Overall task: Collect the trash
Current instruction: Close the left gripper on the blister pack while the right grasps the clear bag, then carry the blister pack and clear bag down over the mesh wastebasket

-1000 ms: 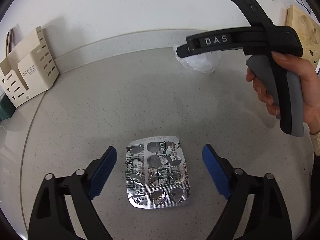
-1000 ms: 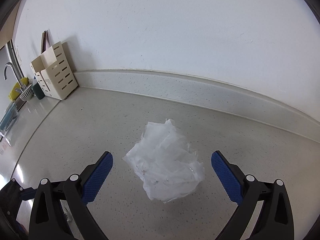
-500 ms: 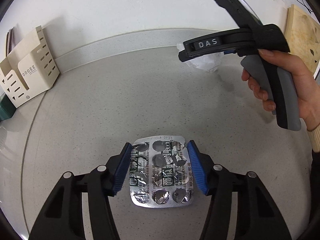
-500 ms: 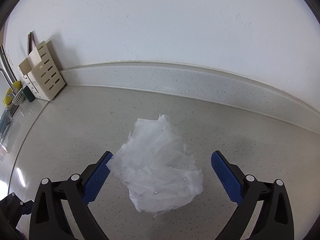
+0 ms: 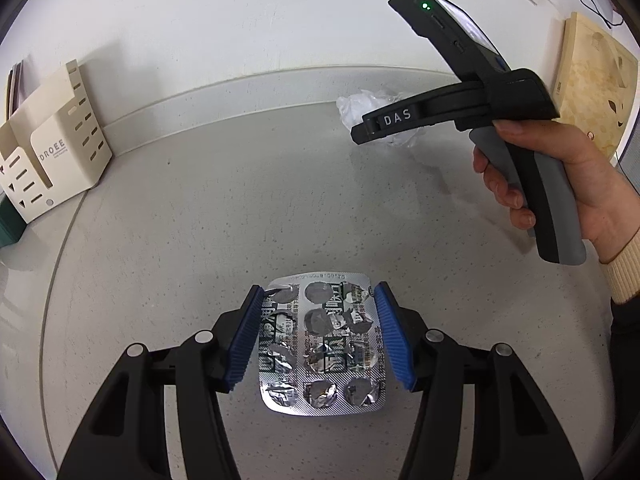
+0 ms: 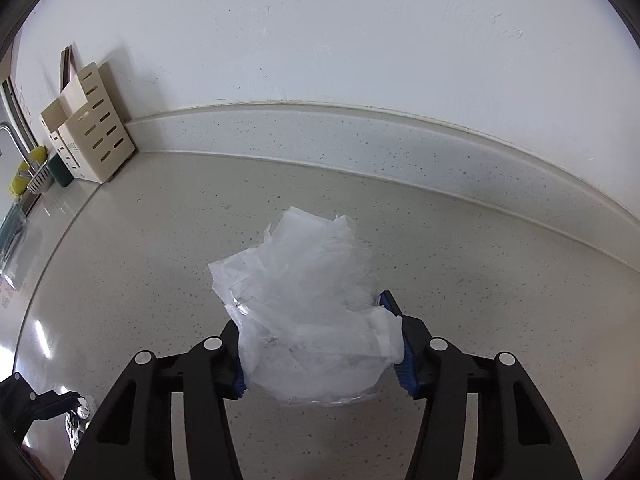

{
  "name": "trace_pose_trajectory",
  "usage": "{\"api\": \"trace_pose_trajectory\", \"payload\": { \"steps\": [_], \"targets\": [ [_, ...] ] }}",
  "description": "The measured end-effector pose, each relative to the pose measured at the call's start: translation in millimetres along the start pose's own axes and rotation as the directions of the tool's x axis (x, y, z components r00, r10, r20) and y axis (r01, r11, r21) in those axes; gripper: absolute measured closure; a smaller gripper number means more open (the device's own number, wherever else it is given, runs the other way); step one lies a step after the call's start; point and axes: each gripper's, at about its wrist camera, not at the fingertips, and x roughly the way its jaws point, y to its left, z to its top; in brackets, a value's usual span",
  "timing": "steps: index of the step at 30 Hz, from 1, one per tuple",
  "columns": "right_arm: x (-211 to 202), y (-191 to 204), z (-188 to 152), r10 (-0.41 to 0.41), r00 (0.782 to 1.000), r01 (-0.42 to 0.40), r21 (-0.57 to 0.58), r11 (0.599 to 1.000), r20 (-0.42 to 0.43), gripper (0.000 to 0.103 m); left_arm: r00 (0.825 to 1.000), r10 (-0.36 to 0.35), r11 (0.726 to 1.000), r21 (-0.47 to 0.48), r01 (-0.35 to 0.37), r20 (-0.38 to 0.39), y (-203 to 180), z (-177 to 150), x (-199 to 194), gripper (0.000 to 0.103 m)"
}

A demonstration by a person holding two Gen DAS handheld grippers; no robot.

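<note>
Claws had just closed: left claw (image 5: 316, 338) pinching the empty blister pack (image 5: 322, 344), right claw (image 6: 318, 344) squeezing the crumpled plastic wrap (image 6: 308, 312), both ready to lift off the counter (image 5: 224, 208).

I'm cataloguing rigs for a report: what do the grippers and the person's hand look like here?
Both grippers, left and right, have black angular arms with silver rivets and ribbed blue pads. The right unit has a grey-and-black handle, white "DAS" lettering and a green light. The bare hand wears a cream ribbed cuff.
</note>
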Motion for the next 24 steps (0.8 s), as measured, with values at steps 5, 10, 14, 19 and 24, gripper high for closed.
{"api": "trace_pose_trajectory", "payload": {
  "steps": [5, 10, 14, 19, 24],
  "targets": [
    [-7, 1, -1, -0.002, 0.999, 0.002, -0.011, 1.000, 0.038, 0.050, 1.000, -0.019, 1.000, 0.008, 0.019, 0.005, -1, -1, -1, 0.047],
    [-9, 5, -1, -0.010, 0.999, 0.011, -0.014, 1.000, 0.049, 0.050, 0.999, -0.049, 0.999, -0.022, 0.049, 0.011, 9, 0, 0, 0.047],
    [-20, 2, -3, -0.018, 0.998, 0.020, -0.026, 0.999, 0.068, 0.050, 0.996, -0.086, 0.996, -0.039, 0.086, 0.004, 13, 1, 1, 0.047],
    [-28, 0, -1, -0.020, 0.996, 0.023, -0.031, 0.999, 0.086, 0.050, 0.997, -0.062, 0.998, -0.029, 0.064, 0.051, 14, 3, -5, 0.047],
    [-43, -2, 1, -0.006, 0.993, 0.009, -0.018, 1.000, 0.121, 0.050, 0.994, -0.037, 0.999, -0.001, 0.038, 0.104, 10, 5, -14, 0.047]
  ]
}}
